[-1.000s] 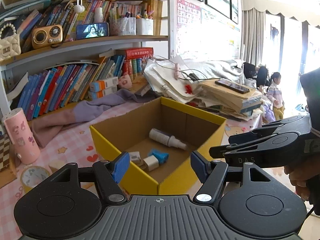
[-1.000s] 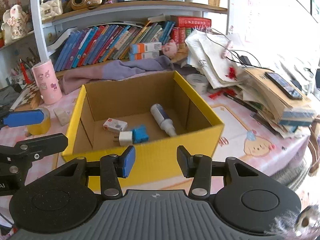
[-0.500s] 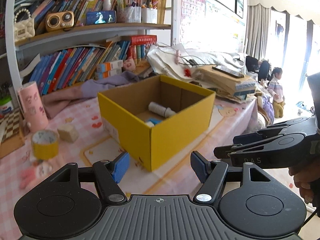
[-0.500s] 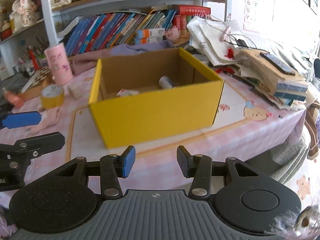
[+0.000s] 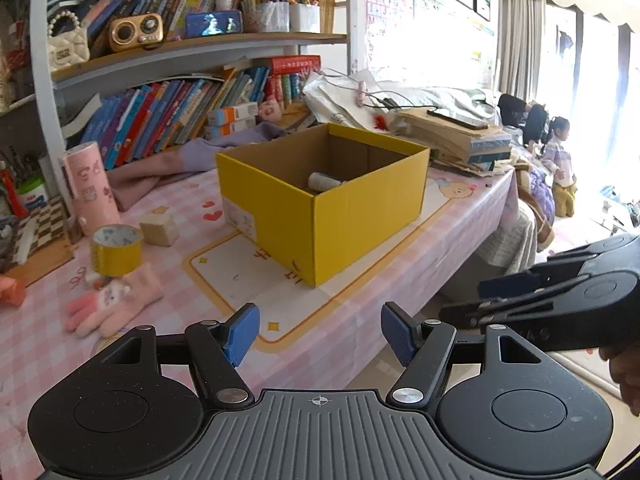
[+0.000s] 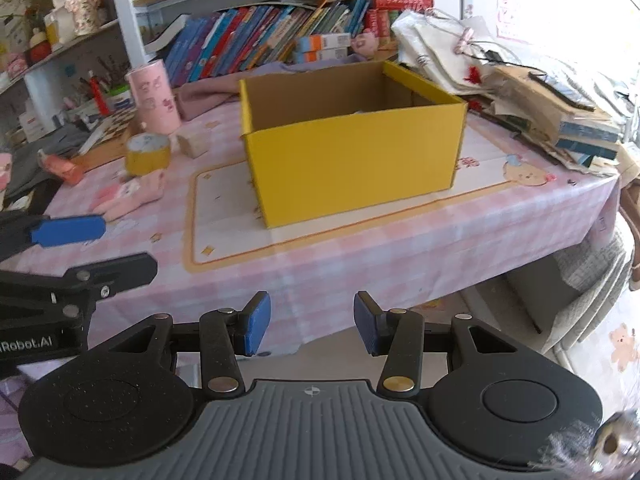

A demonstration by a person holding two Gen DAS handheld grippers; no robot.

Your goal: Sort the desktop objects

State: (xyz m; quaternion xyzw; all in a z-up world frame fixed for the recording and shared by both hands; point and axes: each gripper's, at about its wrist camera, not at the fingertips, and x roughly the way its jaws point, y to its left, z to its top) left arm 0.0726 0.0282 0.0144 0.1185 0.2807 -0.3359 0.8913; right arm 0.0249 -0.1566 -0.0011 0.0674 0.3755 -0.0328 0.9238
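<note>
A yellow cardboard box (image 5: 320, 208) stands open-topped on the pink checked table; in the left wrist view only the end of a white bottle (image 5: 322, 181) shows inside it. Left of the box lie a yellow tape roll (image 5: 116, 246), a small wooden block (image 5: 159, 229) and a pink plush glove (image 5: 114, 300). My left gripper (image 5: 319, 332) hangs open over the table's near edge, nothing between its blue pads. My right gripper (image 6: 312, 322) is open and empty too, back past the edge, facing the box (image 6: 352, 168). The tape (image 6: 147, 153) and glove (image 6: 130, 194) lie to its left.
A pink cylinder (image 5: 91, 188) stands at the back left near a chessboard. Bookshelves line the back wall; a purple cloth lies behind the box. Stacked papers and books (image 5: 452, 136) crowd the right end. A person stands far right by the window.
Both grippers have drawn back from above the box to the table's near edge. The box now looks farther off, and its contents are mostly hidden behind its wall. Neither opening changed.
</note>
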